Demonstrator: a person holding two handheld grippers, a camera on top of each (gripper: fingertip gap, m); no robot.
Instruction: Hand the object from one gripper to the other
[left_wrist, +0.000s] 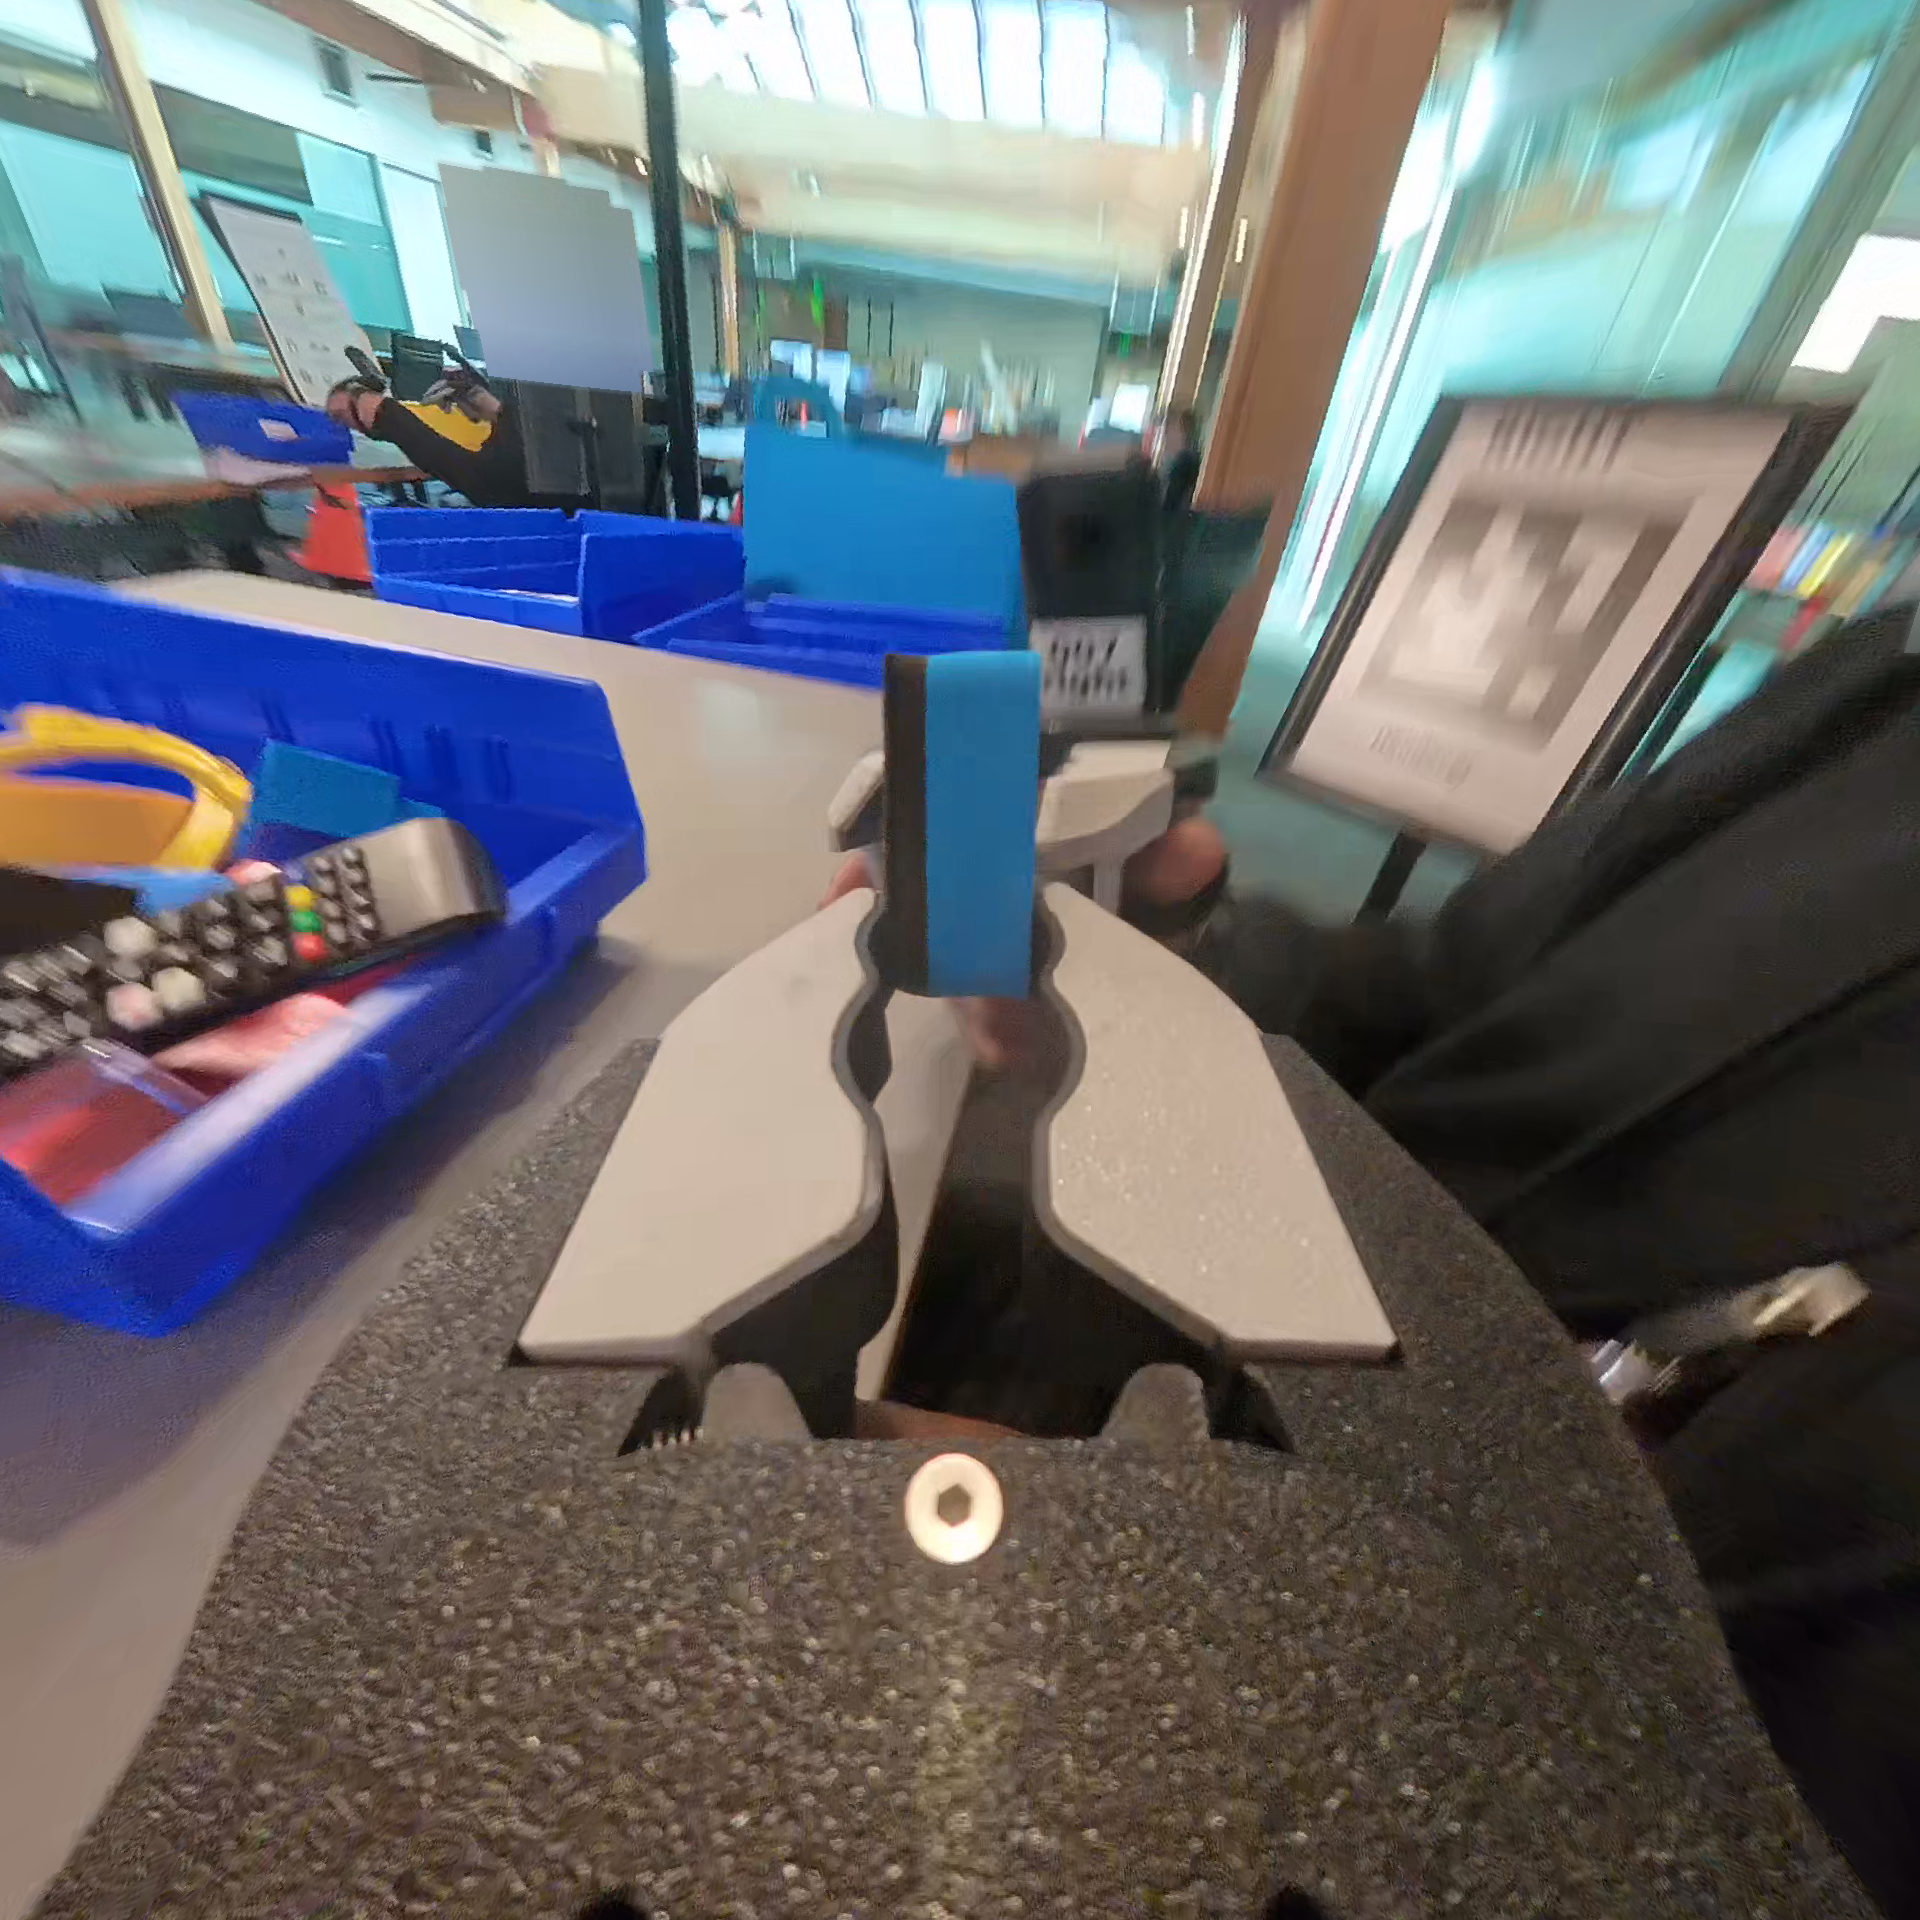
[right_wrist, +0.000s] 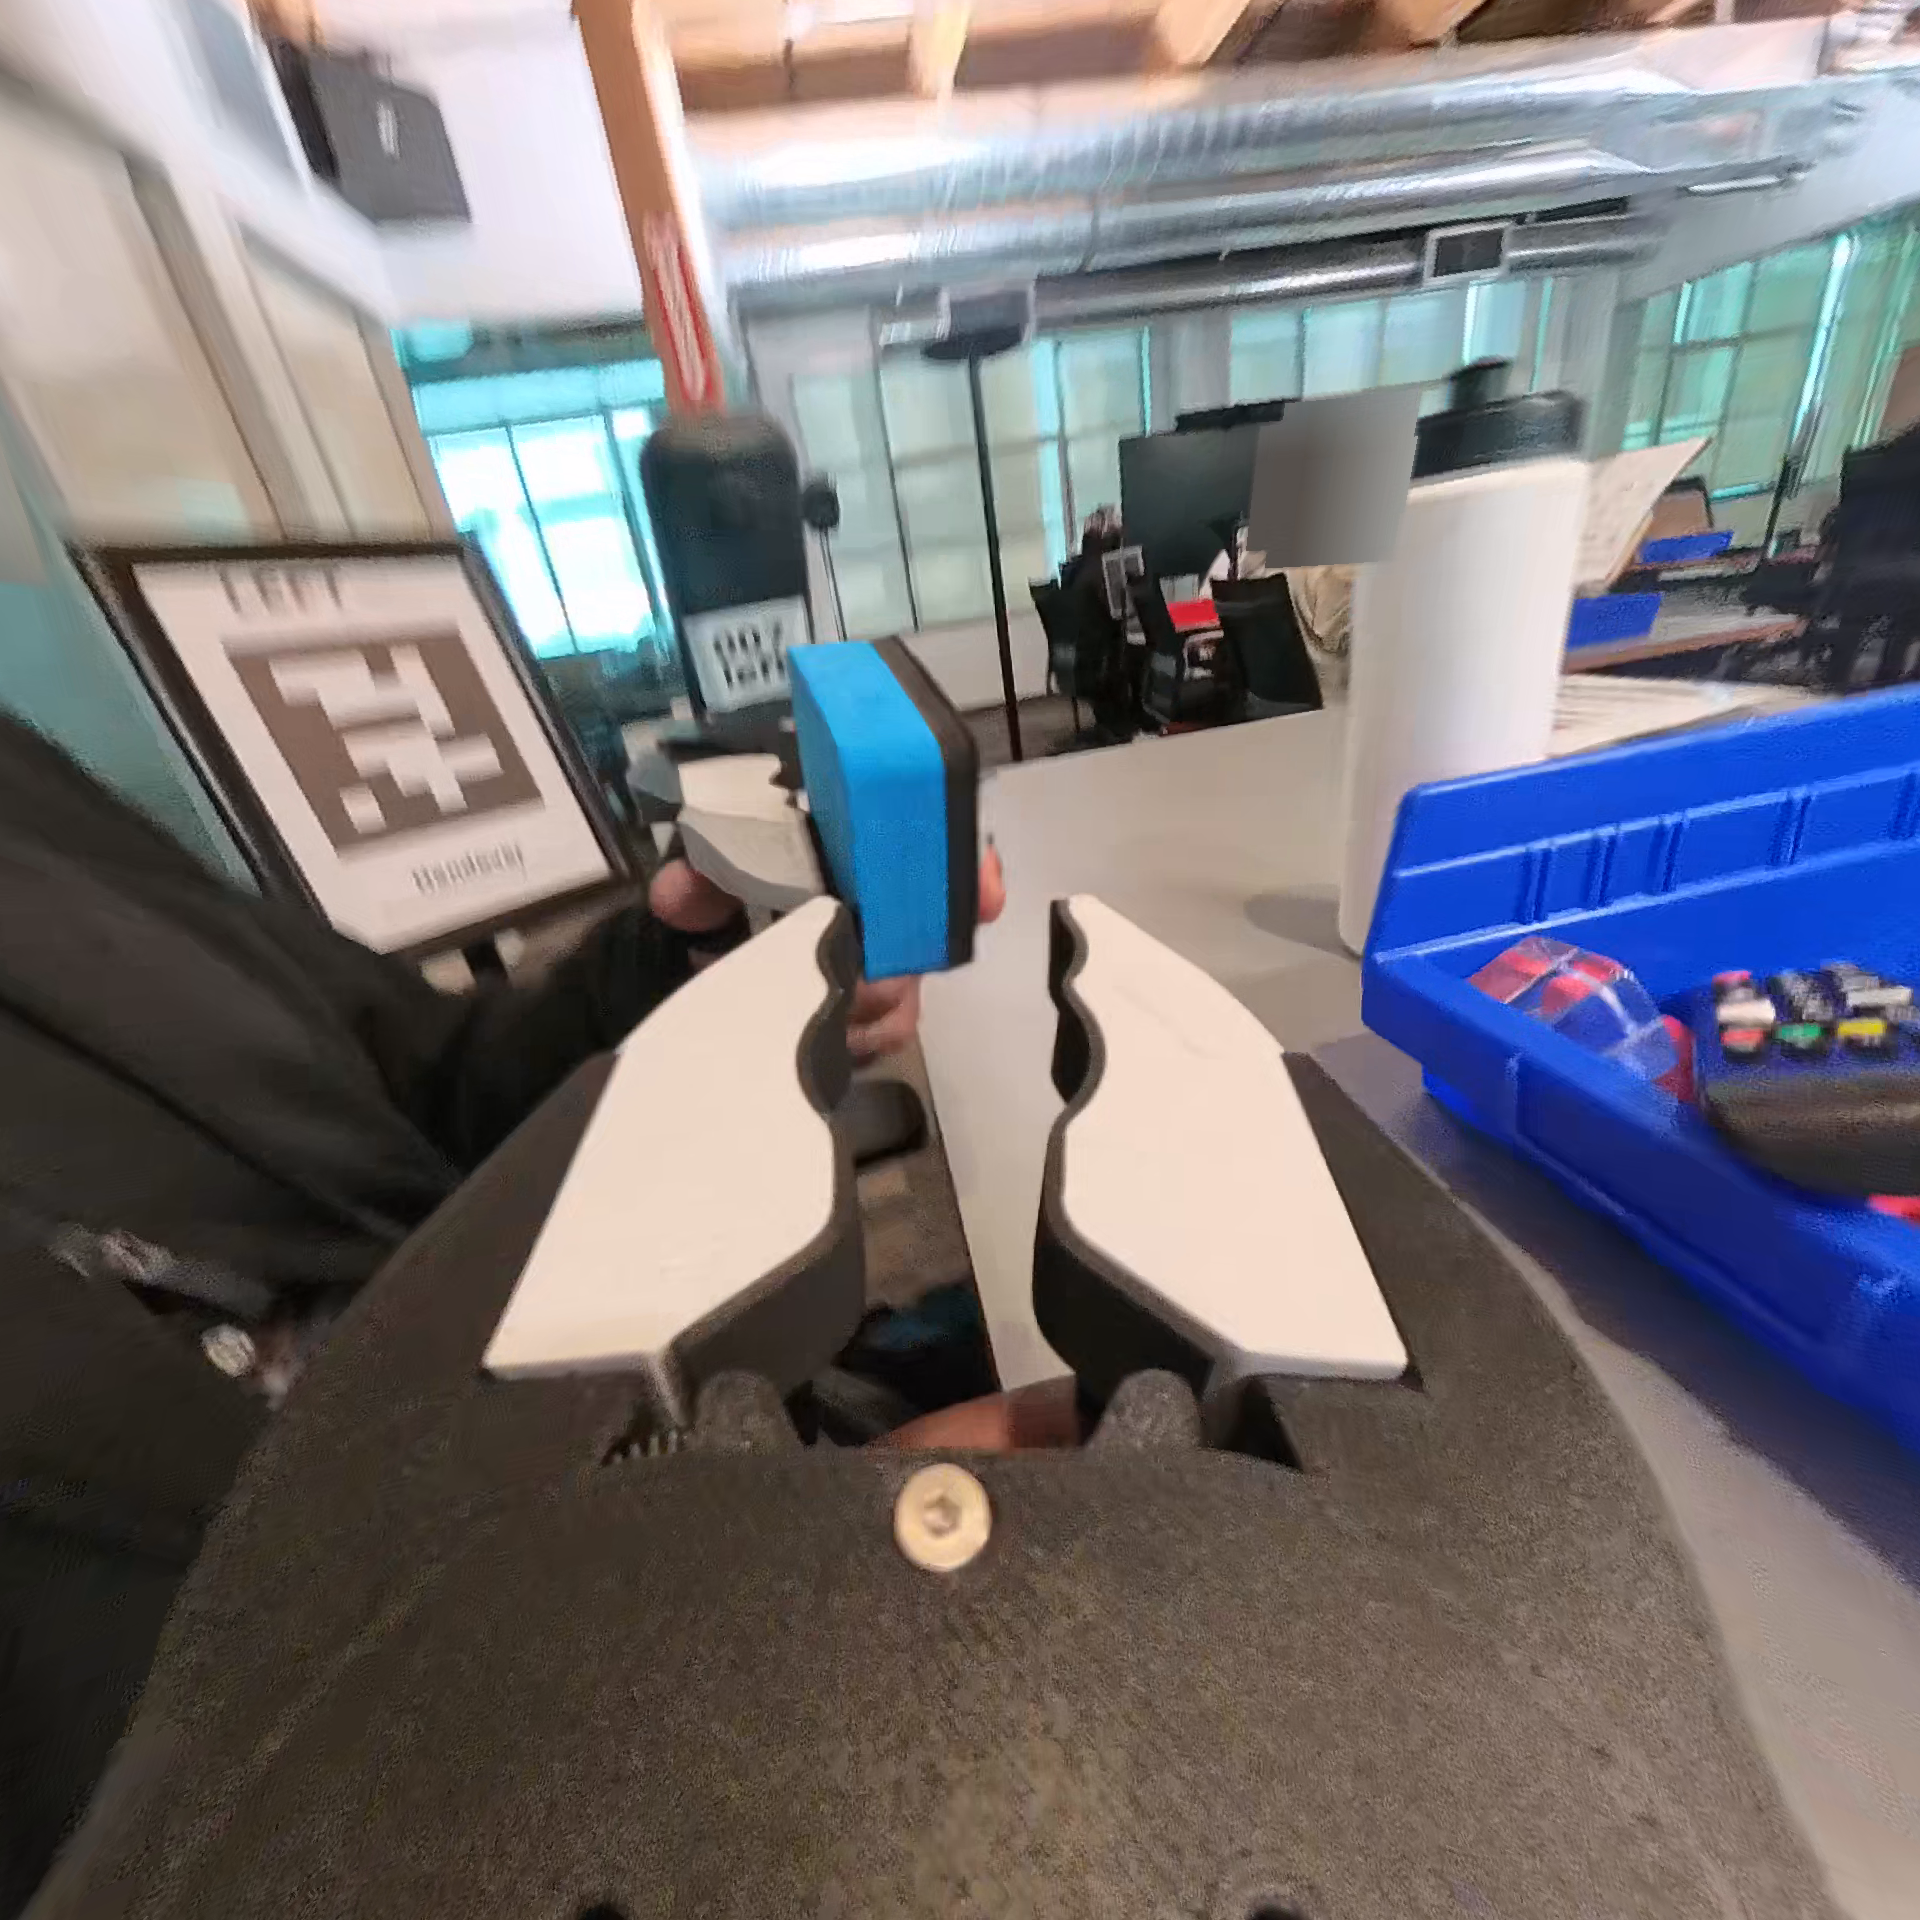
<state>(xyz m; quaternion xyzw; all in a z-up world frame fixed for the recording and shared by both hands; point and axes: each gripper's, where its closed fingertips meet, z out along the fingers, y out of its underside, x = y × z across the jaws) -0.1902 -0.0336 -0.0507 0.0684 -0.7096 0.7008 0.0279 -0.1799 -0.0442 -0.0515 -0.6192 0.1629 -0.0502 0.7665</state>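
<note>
Grey bench (left_wrist: 727, 717) in an open office hall: blue-and-black sponge block held between two grippers.

Nearest in the left wrist view, the left gripper (left_wrist: 956, 945) is clamped on the lower end of the sponge block (left_wrist: 961, 821), which stands upright above its fingertips. In the right wrist view, the right gripper (right_wrist: 951, 935) has its fingers apart, the block (right_wrist: 883, 810) just beyond its left fingertip; contact cannot be determined. Beside them, a blue bin (left_wrist: 468, 748) rests on the bench and contains a remote control (left_wrist: 239, 935). Farther off stands a framed marker board (left_wrist: 1538, 623).
</note>
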